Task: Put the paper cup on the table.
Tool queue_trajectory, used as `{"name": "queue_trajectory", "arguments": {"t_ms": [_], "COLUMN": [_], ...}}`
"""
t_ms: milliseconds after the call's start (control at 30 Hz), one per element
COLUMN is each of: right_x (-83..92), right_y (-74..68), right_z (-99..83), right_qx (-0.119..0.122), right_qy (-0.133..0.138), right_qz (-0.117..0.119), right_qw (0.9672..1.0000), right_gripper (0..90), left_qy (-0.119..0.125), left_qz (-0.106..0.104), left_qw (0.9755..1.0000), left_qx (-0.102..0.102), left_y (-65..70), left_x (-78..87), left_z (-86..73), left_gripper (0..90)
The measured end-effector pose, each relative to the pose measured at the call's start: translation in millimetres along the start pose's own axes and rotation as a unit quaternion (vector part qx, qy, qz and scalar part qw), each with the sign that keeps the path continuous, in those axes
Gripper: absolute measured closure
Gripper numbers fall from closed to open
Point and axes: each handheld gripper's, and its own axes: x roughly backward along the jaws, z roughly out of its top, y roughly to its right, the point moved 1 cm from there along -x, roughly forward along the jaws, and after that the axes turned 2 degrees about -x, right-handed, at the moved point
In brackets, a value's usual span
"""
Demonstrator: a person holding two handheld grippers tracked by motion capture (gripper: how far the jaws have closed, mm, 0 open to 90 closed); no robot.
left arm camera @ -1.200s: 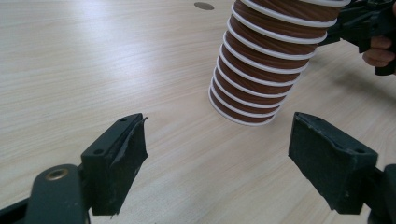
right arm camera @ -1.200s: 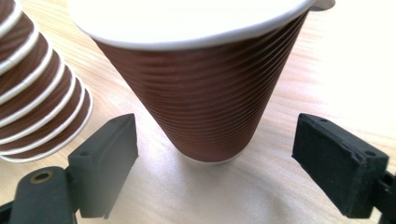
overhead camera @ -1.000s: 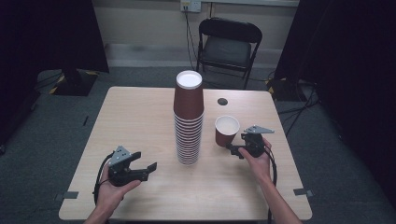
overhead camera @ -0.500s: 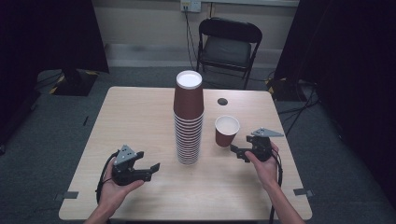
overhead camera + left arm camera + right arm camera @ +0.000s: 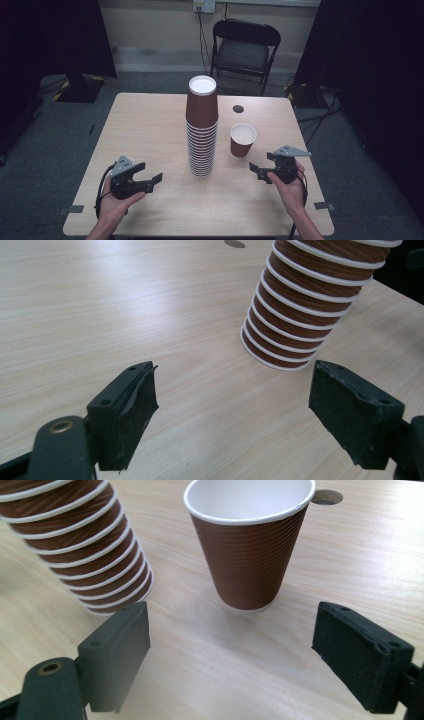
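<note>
Tall stack of ribbed brown paper cups [image 5: 202, 127] is seen mid-frame on pale wood-grain table [image 5: 150, 125] | single white-lined cup [image 5: 242, 140] stands upright just right of it | right gripper [image 5: 262, 169] held wide, empty, lower right | left gripper [image 5: 149, 181] held wide, empty, lower left

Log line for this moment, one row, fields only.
left hand-held gripper: open, empty | right hand-held gripper: open, empty, facing single cup | cup stack: inverted, mid-table | single cup: upright, right of stack, untouched
</note>
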Motion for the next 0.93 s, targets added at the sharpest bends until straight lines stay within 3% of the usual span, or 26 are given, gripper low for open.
{"name": "queue_trajectory", "arguments": {"t_ms": [400,633,733,933], "right_x": [38.1,56.2,55.7,39.7], "right_y": [-2.7,3.2,3.0,-1.4], "right_z": [-26.9,-48.7,-55.9,-63.5], "right_qx": [-0.017,-0.046,-0.053,-0.037], "right_qy": [-0.011,0.003,-0.003,-0.038], "right_qz": [-0.009,-0.024,-0.026,-0.025], "right_qw": [0.9998,0.9986,0.9982,0.9983], "right_gripper": [14.9,14.7,14.7,14.6], "left_qy": [0.009,-0.001,-0.009,-0.012], "left_qz": [0.009,0.016,0.018,0.011], "left_qw": [0.9999,0.9998,0.9997,0.9998], "left_qx": [0.007,-0.01,-0.014,-0.014], "left_y": [-6.9,-5.0,-3.0,-1.0], "left_x": [7.9,8.9,6.3,4.7], "left_z": [0.7,-6.3,-11.0,-12.0], "left_gripper": [19.3,19.3,19.3,19.2]}}
